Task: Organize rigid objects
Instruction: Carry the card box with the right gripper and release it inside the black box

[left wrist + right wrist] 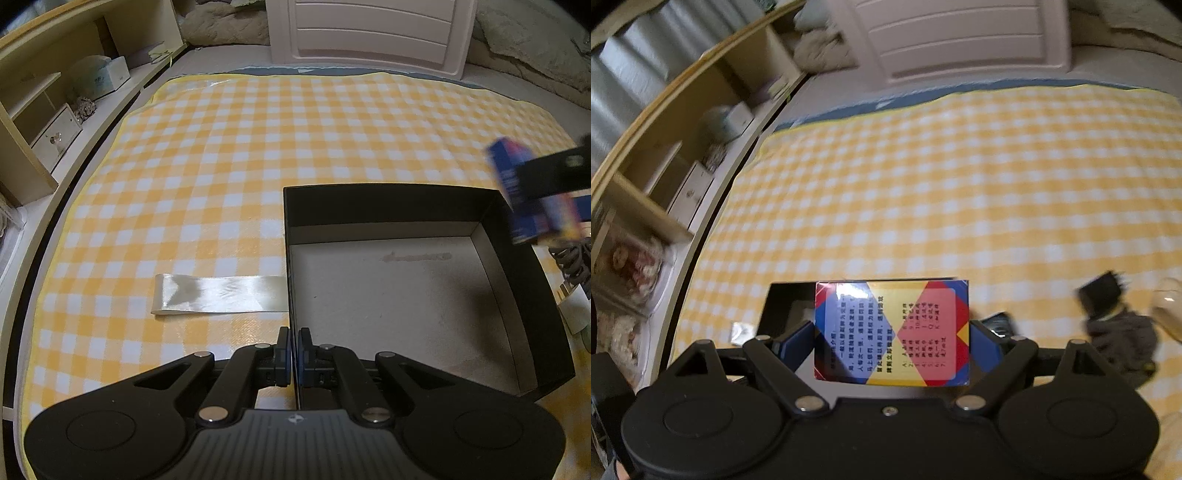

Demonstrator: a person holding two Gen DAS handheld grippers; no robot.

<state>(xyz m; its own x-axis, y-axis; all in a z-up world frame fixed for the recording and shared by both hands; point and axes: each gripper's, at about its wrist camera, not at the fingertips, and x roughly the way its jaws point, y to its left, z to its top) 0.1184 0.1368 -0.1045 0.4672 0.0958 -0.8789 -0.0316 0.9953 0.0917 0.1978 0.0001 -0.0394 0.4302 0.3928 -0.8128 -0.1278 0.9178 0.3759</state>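
A white satin ribbon [218,295] lies left of the empty black cardboard box [406,295], whose wall the left gripper [294,350] pinches. The right gripper [892,343] clamps a colourful printed card box [892,332], not yet placed inside.

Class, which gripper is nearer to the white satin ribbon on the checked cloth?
Left. The left gripper grips the black box's wall just beside the ribbon; the right gripper hovers beyond the box's far-right corner.
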